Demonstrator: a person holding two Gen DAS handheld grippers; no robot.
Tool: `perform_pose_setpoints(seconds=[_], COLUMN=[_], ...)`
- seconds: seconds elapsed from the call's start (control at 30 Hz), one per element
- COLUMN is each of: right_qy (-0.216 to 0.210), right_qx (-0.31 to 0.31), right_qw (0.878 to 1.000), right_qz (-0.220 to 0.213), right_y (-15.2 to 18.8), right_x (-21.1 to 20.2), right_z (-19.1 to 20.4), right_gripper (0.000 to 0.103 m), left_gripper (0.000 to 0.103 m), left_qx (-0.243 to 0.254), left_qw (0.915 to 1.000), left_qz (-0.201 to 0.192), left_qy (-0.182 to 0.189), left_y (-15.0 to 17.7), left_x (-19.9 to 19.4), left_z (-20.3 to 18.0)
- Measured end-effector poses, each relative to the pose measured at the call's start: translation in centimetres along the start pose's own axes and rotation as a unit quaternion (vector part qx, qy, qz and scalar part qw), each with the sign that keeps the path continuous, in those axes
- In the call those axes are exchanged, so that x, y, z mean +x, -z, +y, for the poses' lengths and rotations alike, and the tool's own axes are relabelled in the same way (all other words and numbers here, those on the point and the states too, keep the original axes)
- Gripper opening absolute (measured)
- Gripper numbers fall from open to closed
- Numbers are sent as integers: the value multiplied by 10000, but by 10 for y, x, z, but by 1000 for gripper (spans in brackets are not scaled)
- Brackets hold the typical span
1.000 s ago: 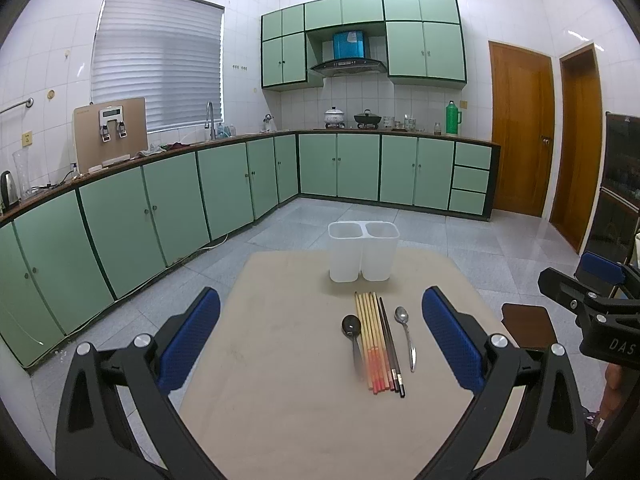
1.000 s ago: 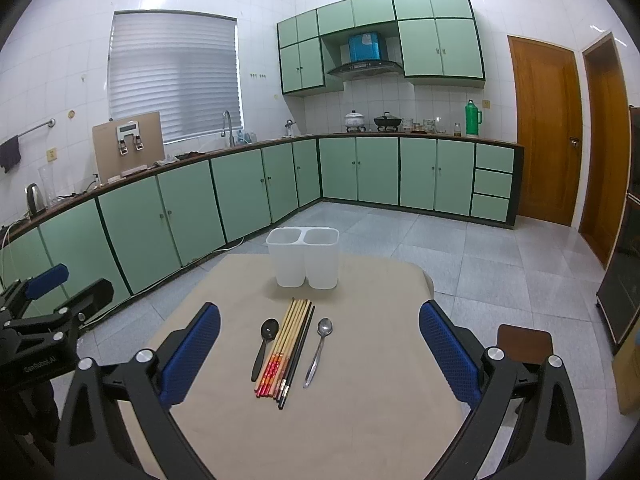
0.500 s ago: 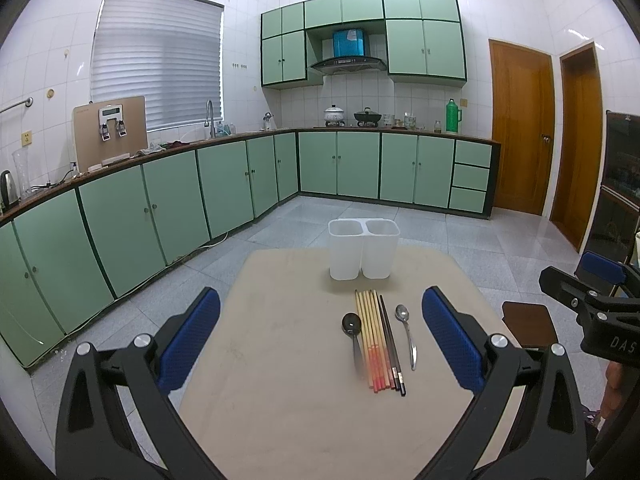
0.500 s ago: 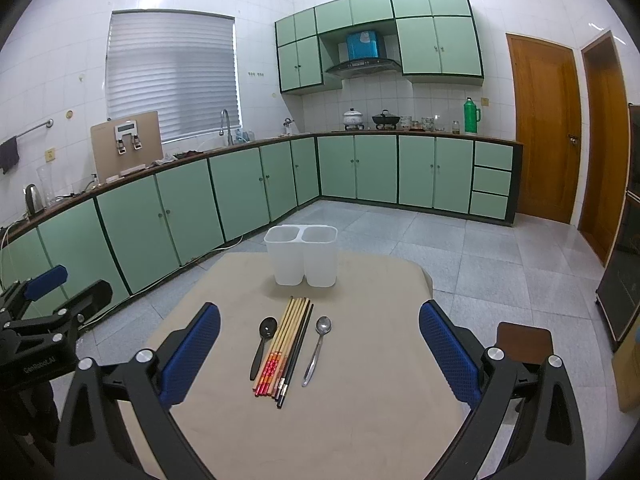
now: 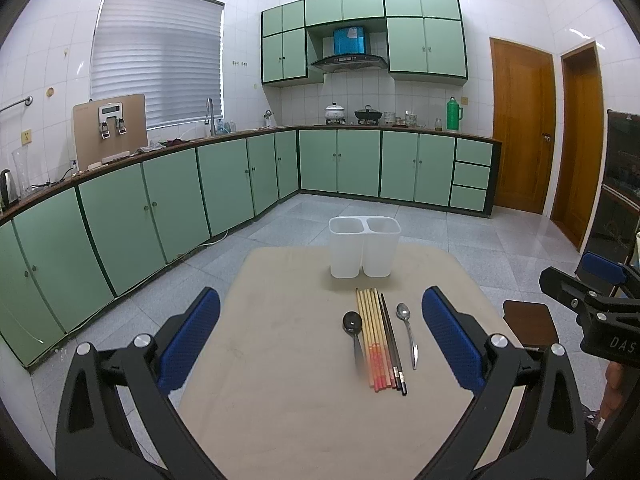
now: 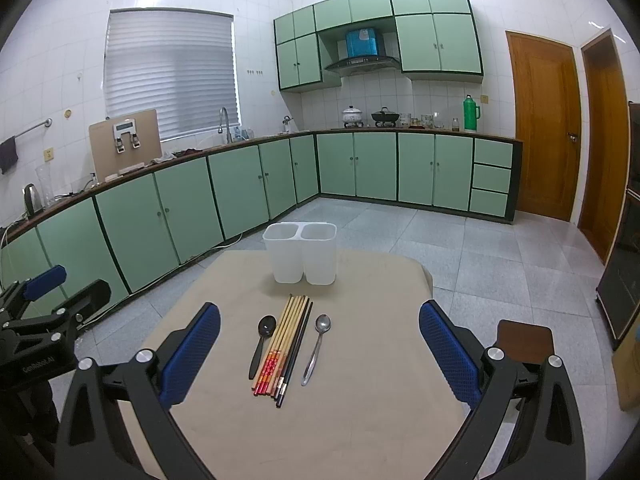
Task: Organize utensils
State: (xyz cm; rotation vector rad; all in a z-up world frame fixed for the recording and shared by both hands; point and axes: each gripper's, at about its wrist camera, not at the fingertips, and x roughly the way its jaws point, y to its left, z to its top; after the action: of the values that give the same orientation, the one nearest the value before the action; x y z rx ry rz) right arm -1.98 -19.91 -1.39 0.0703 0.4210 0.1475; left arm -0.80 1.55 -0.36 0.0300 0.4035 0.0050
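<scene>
Ahead of both grippers, the chopsticks (image 6: 286, 344) are laid lengthwise toward the holder (image 6: 301, 254). Both jaw pairs are spread, empty. They are seen nearer centre by the right gripper (image 6: 319, 354) than the left gripper (image 5: 320, 340).

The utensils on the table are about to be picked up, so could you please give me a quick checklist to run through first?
1. Left gripper open, holding nothing: ok.
2. Right gripper open, holding nothing: ok.
3. Holder upright, both compartments unobstructed: ok.
4. Black spoon, chopsticks and silver spoon lie flat and reachable on the table: ok.
5. Chopsticks separable one pair at a time: not ok, bundled tightly.
6. Holder fixed against tipping: cannot tell.
</scene>
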Motion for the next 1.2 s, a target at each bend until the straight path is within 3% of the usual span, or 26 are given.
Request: perform_pose_setpoints(seconds=[0.43,0.6,0.87,1.03,1.2], right_qy=[140,159,58,-45,-74], right_qx=[106,165,266,379,485], right_qw=[9992,9975,9900,9807,9694], right_qz=[356,667,1384,1920,2406], right_y=[0,-1,6,19,43], right_x=[40,83,182,242,290], right_z=[-12,-24,-36,-39,-38], right_gripper=[97,97,97,84,69], left_gripper=[98,98,98,98,98], left_qx=[90,171,316,172,89], left_qw=[9997,9987,9915,9837,9782], left_qz=[244,474,1262,1791,2067], left_qy=[-22,-50,-14,-77,-155], left_y=[3,3,15,32,47], left_x=[39,82,178,226,253], left_z=[3,4,1,12,20])
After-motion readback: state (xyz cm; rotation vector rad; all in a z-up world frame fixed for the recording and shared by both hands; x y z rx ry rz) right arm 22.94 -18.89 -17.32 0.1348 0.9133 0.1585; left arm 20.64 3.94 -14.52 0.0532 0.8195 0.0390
